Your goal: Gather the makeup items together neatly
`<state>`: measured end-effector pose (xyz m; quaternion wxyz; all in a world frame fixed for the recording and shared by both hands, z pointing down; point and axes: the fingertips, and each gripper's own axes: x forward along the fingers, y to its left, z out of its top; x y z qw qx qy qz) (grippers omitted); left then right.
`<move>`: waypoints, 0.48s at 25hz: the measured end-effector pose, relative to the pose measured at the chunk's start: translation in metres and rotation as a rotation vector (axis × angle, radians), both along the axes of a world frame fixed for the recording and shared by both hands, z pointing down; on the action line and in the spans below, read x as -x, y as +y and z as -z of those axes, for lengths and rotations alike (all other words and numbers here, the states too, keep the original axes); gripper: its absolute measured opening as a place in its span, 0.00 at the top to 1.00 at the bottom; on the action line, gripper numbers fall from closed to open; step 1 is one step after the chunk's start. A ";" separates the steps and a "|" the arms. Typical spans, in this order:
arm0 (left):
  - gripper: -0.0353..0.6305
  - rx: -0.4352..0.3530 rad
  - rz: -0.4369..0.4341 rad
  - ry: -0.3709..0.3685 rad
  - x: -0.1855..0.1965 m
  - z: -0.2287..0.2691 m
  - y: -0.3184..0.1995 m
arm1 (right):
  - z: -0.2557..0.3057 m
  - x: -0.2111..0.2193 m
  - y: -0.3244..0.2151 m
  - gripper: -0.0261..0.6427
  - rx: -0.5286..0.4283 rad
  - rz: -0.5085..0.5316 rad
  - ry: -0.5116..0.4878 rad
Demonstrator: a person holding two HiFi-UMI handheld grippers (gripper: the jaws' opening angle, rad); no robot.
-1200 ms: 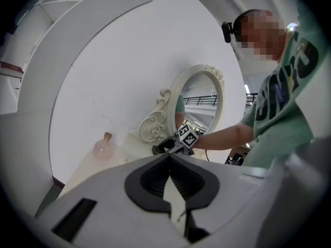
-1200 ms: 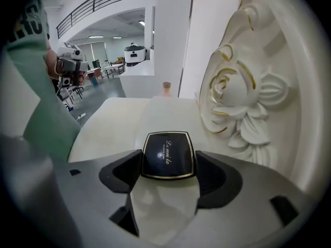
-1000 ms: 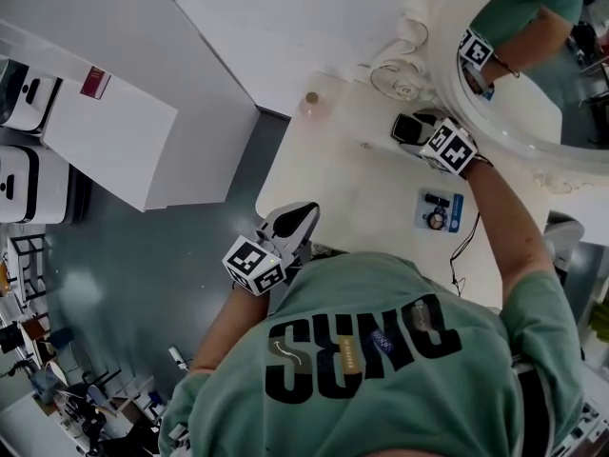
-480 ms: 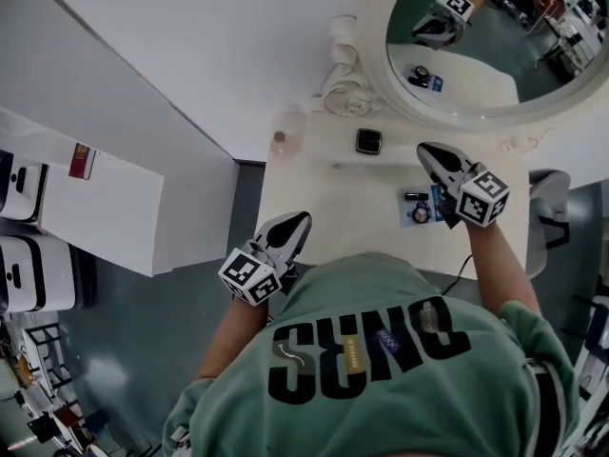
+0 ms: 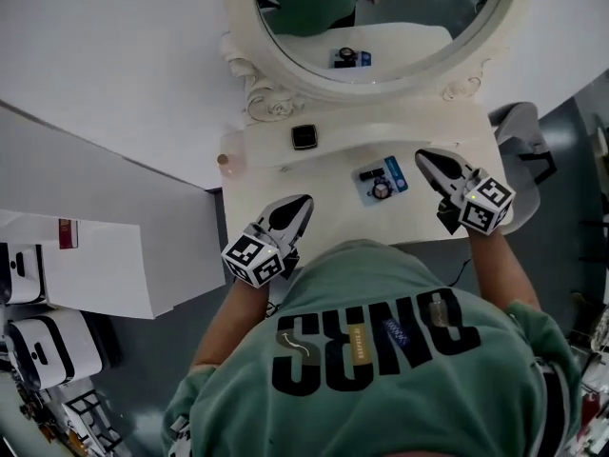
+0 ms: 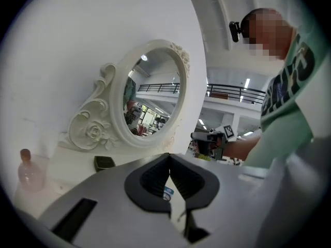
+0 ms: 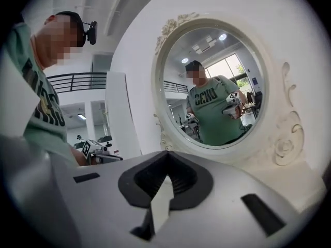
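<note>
Stands at a white tabletop (image 5: 324, 174) below a round mirror (image 5: 400, 8), a claw in each hand. Holds the left claw (image 5: 301, 204) above the near left edge, pointing toward the mirror, jaws pressed together on nothing. Holds the right claw (image 5: 425, 157) above the right side, also facing the mirror, jaws likewise together and empty.

Makeup items spread over the tabletop, none touched by either claw:
- Black compact (image 5: 304, 137) at the back, just beside the mirror's carved base.
- Blue card (image 5: 381, 181) with small dark items on it near the middle, lying askew between the two claws and nearer the right one.
- Pink bottle (image 5: 226, 160) upright at the back left corner, near the wall.

All three apart from one another, the bottle farthest from the card.
</note>
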<state>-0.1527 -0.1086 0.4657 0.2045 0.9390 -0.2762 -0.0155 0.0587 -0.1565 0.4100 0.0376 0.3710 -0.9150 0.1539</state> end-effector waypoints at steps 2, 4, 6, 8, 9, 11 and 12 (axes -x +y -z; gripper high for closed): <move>0.94 0.027 -0.061 -0.067 -0.041 -0.014 -0.002 | -0.002 -0.027 0.010 0.97 0.005 -0.013 0.000; 0.94 0.071 -0.123 -0.140 -0.080 -0.036 -0.003 | -0.006 -0.051 0.020 0.97 0.013 -0.021 -0.001; 0.93 0.101 -0.170 -0.225 -0.112 -0.062 -0.003 | -0.012 -0.074 0.028 0.97 0.026 -0.029 -0.007; 0.93 0.115 -0.193 -0.325 -0.139 -0.092 -0.006 | -0.016 -0.098 0.034 0.97 0.034 -0.036 -0.011; 0.93 0.124 -0.193 -0.373 -0.150 -0.107 -0.009 | -0.018 -0.110 0.037 0.97 0.035 -0.039 -0.011; 0.86 0.152 -0.171 -0.450 -0.168 -0.136 -0.017 | -0.022 -0.136 0.041 0.97 0.038 -0.050 -0.008; 0.82 0.166 -0.158 -0.483 -0.176 -0.149 -0.022 | -0.025 -0.150 0.043 0.97 0.042 -0.061 -0.008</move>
